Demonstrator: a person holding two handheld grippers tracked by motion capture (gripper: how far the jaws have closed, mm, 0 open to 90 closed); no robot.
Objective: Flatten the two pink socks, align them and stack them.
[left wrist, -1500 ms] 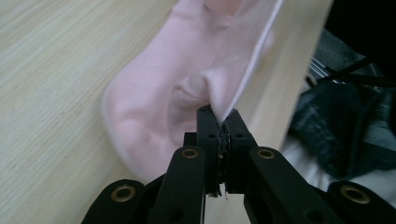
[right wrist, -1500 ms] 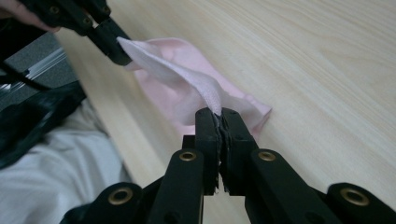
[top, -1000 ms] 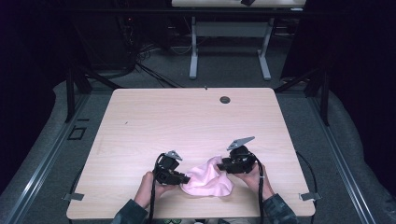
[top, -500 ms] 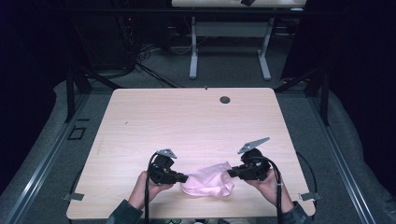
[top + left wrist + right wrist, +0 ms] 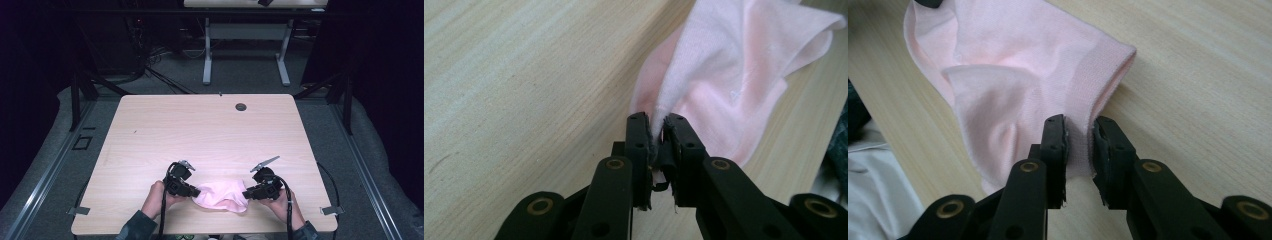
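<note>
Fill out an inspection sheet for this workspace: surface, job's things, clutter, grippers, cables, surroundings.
Surface: pale wood table, with a dark round grommet near the far edge.
Job's things: pink cloth at the near edge, stretched between the grippers, partly rumpled.
Clutter: nothing seen.
Grippers: left gripper pinches a fold of the cloth; right gripper is closed on its ribbed hem.
Cables: a black cable trails from the right gripper toward the person; more cables lie on the floor beyond the table.
Surroundings: grey carpet, second table behind, dark sides.

Crumpled pink sock, near table edge
</note>
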